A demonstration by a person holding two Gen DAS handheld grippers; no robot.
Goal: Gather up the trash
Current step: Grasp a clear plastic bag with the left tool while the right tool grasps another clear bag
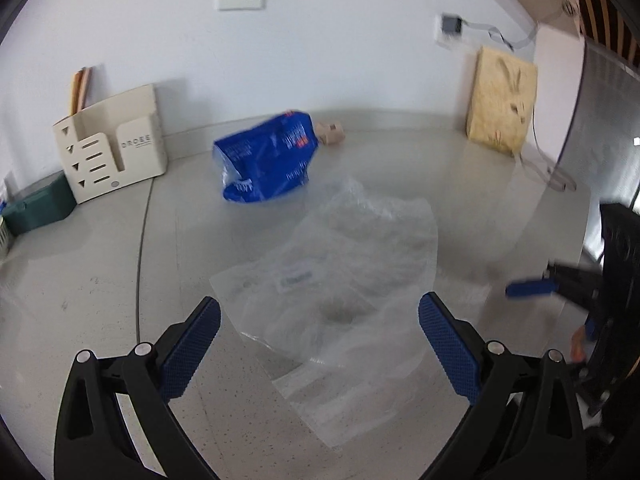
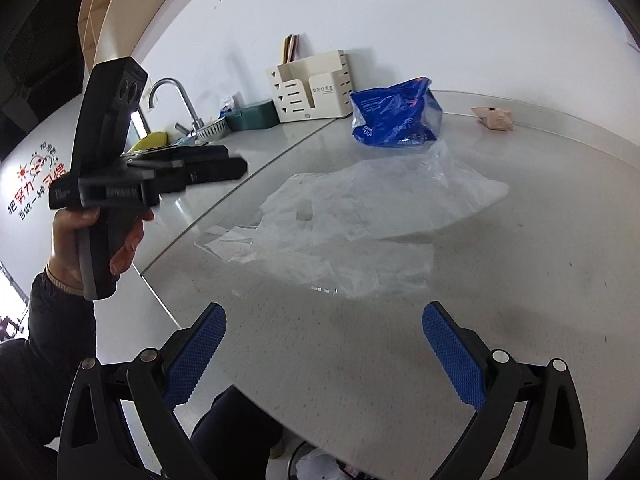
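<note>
1. Item: clear plastic bag, lying flat and crumpled on the grey surface. From my left claw it lies straight ahead and partly between the two fingers. Its long axis runs roughly away from me, from the near edge toward the wall.
2. Item: blue plastic bag, puffed up, just beyond the far end of the clear one. A small tan carton scrap lies behind it by the wall.
3. Nearer claw: I judge the left; the clear bag's near edge is already level with its pads. My right claw stands short of the sheet, with bare surface between.
4. Left claw: jaws wide apart, nothing held, tilted down over the bag.
5. Right claw: jaws wide apart, nothing held, low near the surface's front edge.
6. The person's left hand grips the left handle upright, raised above the surface.
</note>
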